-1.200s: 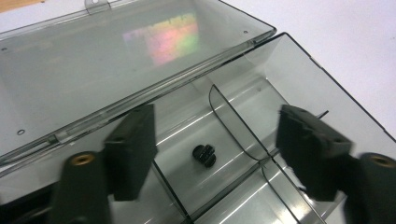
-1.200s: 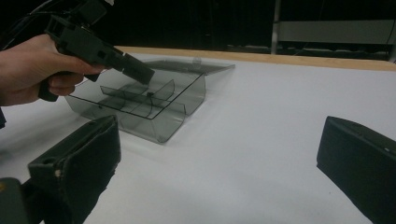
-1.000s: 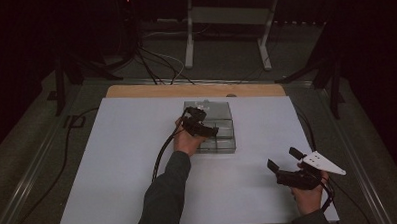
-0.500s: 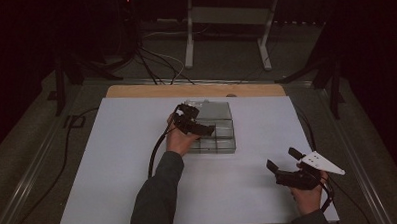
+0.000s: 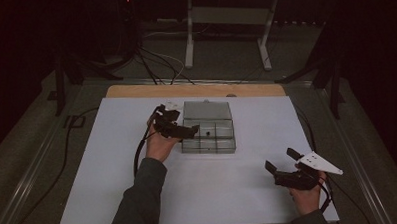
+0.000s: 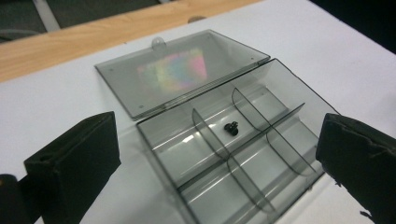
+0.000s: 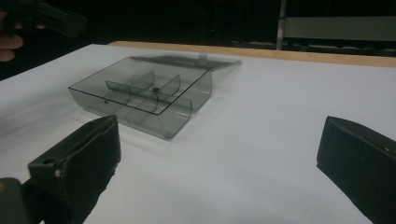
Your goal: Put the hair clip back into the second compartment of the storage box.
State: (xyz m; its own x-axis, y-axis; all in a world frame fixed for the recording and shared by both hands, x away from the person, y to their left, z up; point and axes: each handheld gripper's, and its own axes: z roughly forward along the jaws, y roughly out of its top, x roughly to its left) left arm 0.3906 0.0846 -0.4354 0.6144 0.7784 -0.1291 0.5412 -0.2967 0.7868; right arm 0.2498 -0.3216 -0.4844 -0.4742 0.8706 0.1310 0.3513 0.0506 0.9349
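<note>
While its lid lies flat open at twelve o'clock, the clear compartment box holds a small black screw; left gripper and right gripper both gape, empty.

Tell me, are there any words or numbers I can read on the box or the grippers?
None: no words or numbers can be read.
Clear box: no label; its lid has just a rainbow sheen.
Small black part in the box: no marks I can see.
Left gripper and right gripper: no writing I can see.
</note>
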